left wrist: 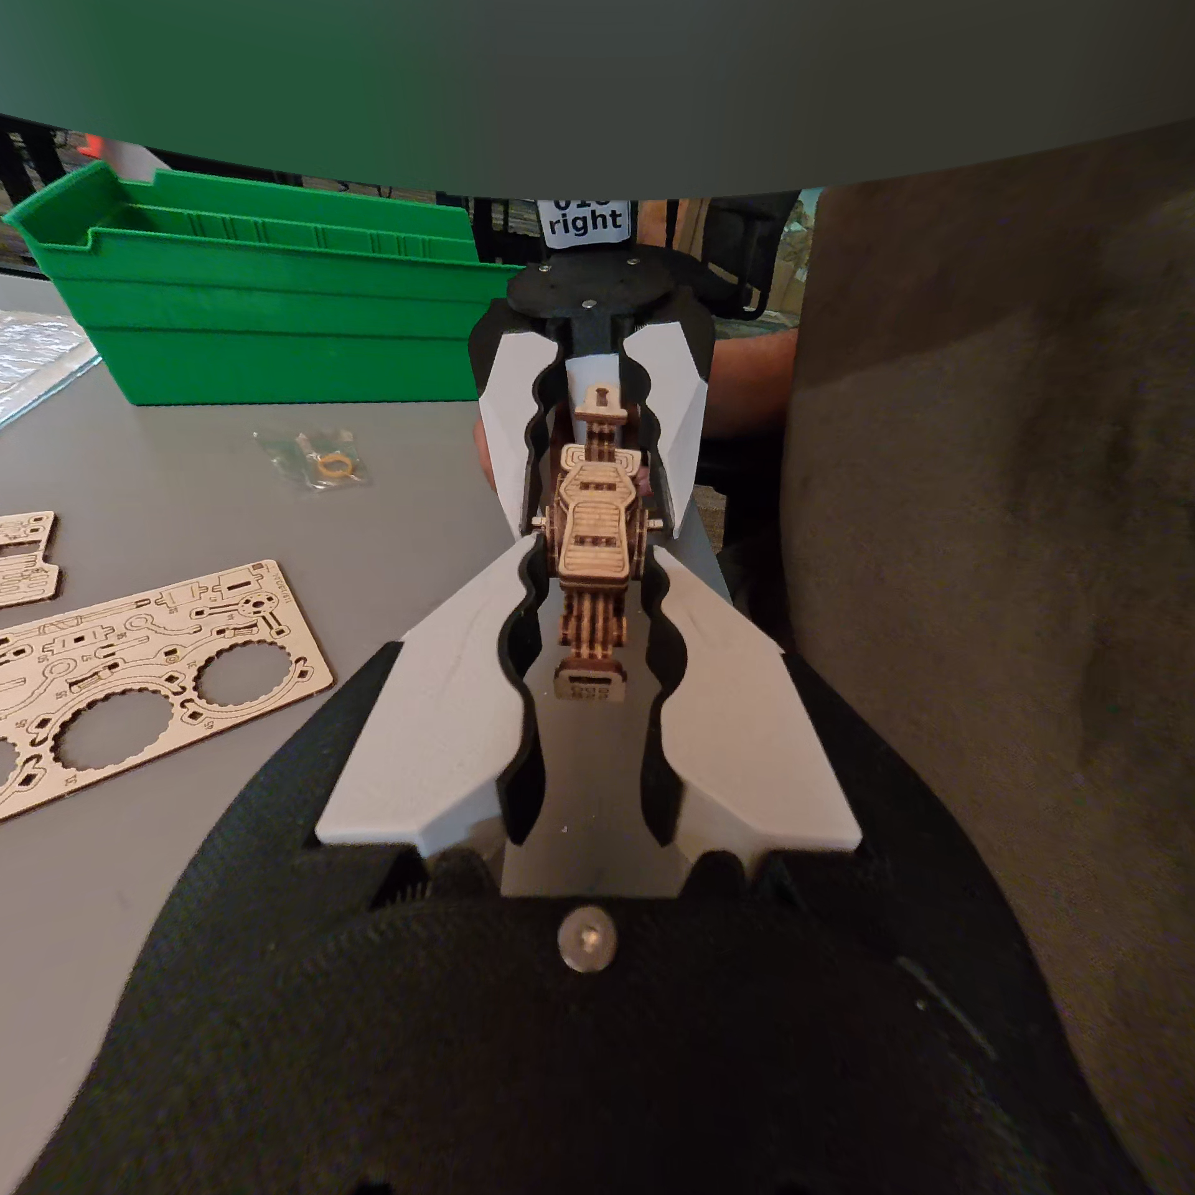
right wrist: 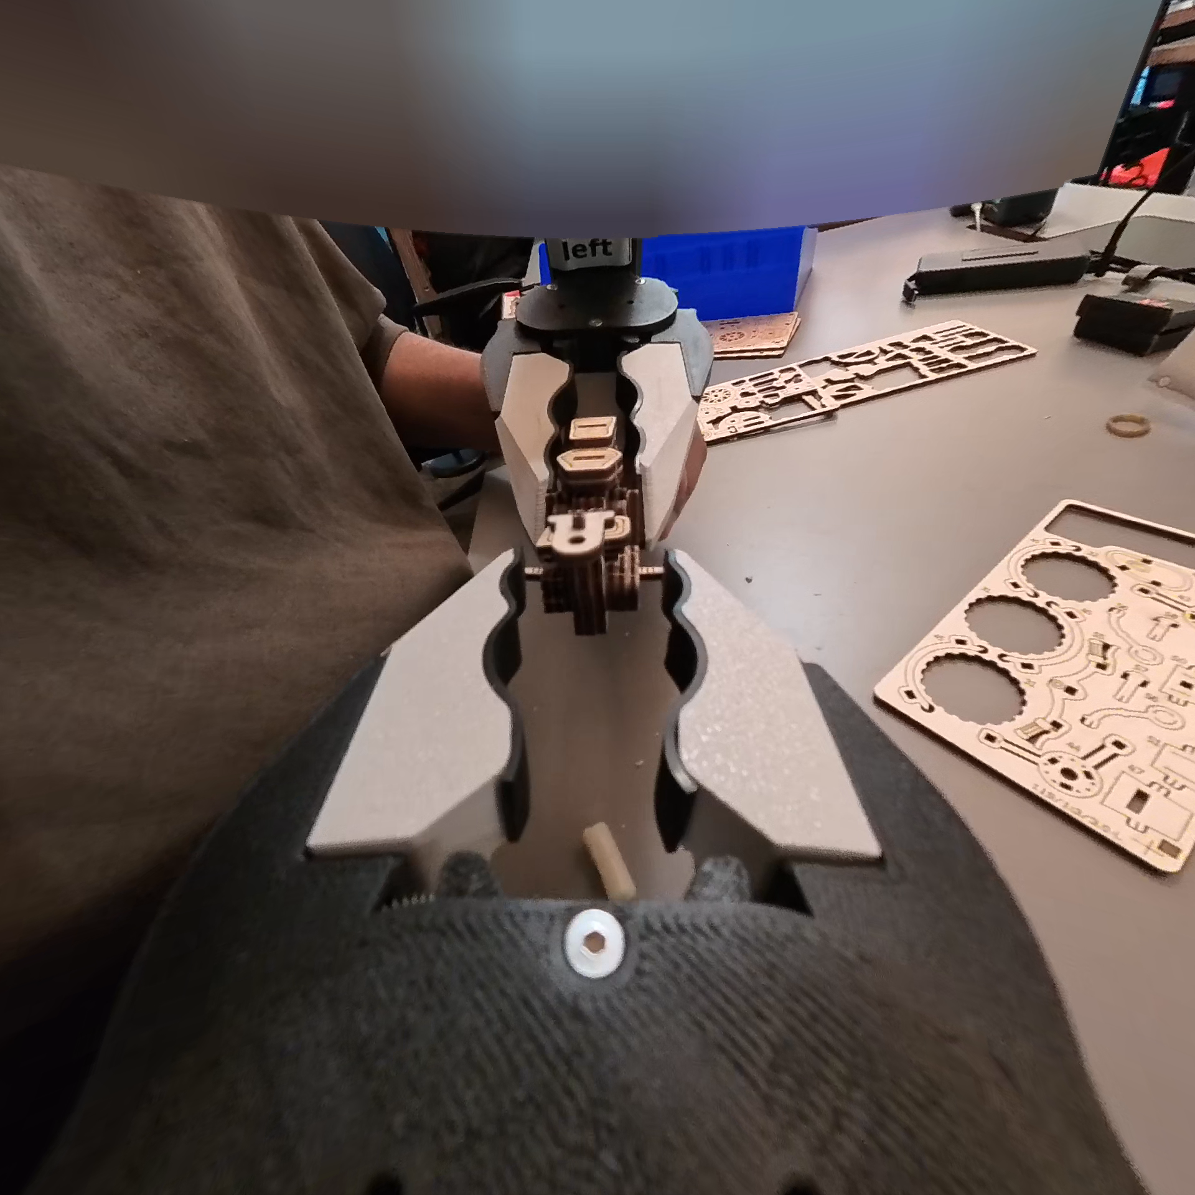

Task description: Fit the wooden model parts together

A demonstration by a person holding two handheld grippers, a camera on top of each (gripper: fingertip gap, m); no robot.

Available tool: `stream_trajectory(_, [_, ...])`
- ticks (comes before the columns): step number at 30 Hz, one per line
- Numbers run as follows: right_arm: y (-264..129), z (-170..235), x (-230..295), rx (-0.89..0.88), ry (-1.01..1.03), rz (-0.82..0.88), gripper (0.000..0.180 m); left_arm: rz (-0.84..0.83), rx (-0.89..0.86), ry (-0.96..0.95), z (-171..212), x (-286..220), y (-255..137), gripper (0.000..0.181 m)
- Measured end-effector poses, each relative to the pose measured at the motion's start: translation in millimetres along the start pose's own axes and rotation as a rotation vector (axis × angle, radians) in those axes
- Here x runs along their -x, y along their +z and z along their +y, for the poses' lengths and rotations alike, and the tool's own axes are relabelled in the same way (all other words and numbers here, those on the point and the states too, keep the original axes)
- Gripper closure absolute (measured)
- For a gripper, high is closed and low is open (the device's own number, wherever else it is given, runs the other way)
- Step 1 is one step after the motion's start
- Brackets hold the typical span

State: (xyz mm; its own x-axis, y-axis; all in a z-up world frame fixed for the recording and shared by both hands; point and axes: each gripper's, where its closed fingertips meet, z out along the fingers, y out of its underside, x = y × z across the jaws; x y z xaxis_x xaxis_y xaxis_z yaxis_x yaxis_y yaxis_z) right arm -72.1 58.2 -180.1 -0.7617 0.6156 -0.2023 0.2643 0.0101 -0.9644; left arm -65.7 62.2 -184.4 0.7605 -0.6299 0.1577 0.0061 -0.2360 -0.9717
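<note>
The wooden model hangs above the grey surface, held from both ends between the two facing tongs. The left tongs are clamped on its near half; the right tongs pinch a thin pin that sticks out of its sides. Punched wooden sheets lie flat beside them, a green bin behind.

One wooden model sits between two grippers, left and right. Four wooden part sheets lie on the table: one with round cutouts, one long, a small stack. One green bin, one blue bin, one small plastic bag, one loose ring.
</note>
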Motion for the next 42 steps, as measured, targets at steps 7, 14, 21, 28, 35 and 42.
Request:
stream_trajectory(7, [-3,0,-1,-0.01,-0.007,0.02,0.124,-0.011,-0.004,-0.011,-1,4,-2,0.153])
stream_trajectory(14, [-3,0,-3,-0.013,-0.009,0.036,0.13,-0.005,-0.013,-0.03,-2,5,-3,0.153])
stream_trajectory(21, [-2,0,-3,-0.012,-0.011,0.041,0.138,0.003,-0.009,-0.03,-1,3,-2,0.153])
stream_trajectory(28, [-3,1,-4,-0.006,-0.011,0.041,0.13,-0.002,-0.006,-0.032,-1,5,-2,0.153])
stream_trajectory(35, [-18,4,-34,-0.003,-0.011,0.175,0.116,-0.179,0.11,-0.037,19,40,-9,0.153])
stream_trajectory(42, [-26,1,-52,-0.008,-0.05,0.299,0.121,-0.274,0.308,-0.09,51,58,-10,0.154])
